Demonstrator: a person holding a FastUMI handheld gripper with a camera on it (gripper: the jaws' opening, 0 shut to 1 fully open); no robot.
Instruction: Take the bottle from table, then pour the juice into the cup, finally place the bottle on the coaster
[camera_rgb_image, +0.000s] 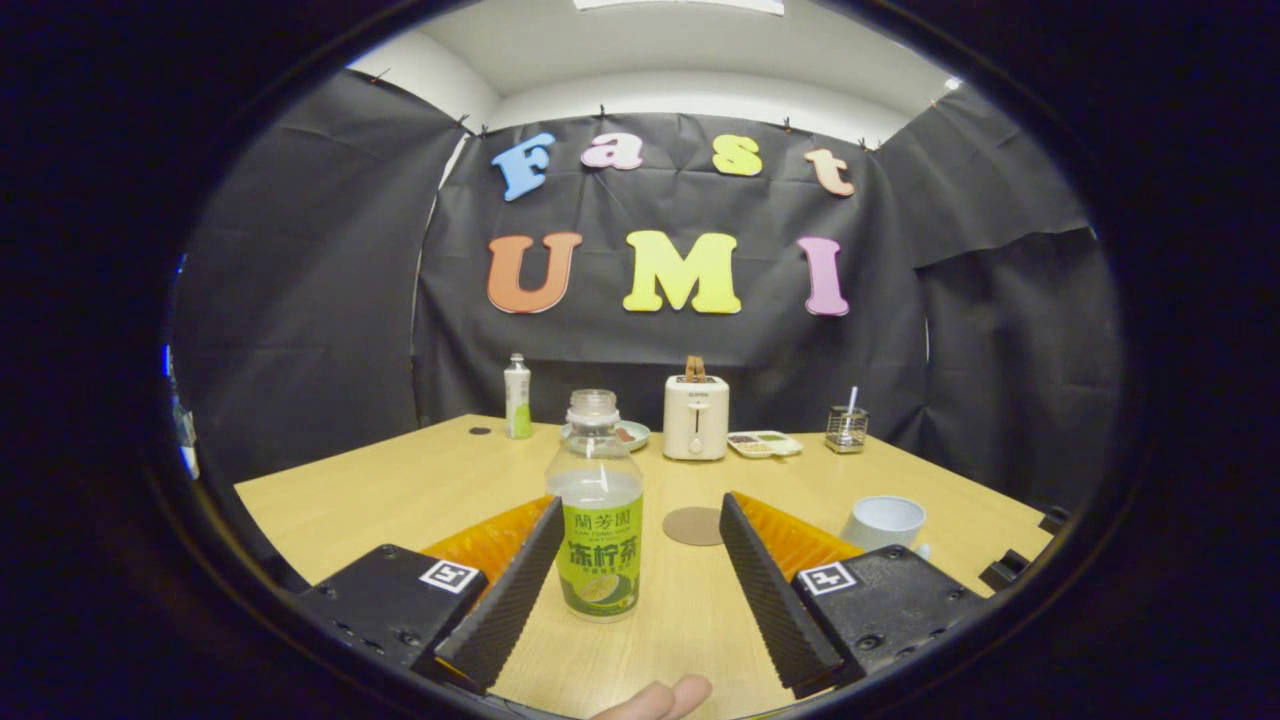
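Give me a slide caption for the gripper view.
Open hand-held gripper straddles the uncapped bottle; coaster and cup beyond.

Bottle (597, 505) between spread tool (634, 560) fingers.

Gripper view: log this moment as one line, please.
stage: pre-grasp | tool: open | bottle: upright between fingers, uncapped, ungripped | coaster: bare, beyond | cup: beyond

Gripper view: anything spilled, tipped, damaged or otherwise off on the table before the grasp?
Nothing stands out. The bottle stands upright and uncapped between the open jaws of the gripper, closer to the left one. The coaster lies flat beyond it, the cup upright to the right. No spill on the table.
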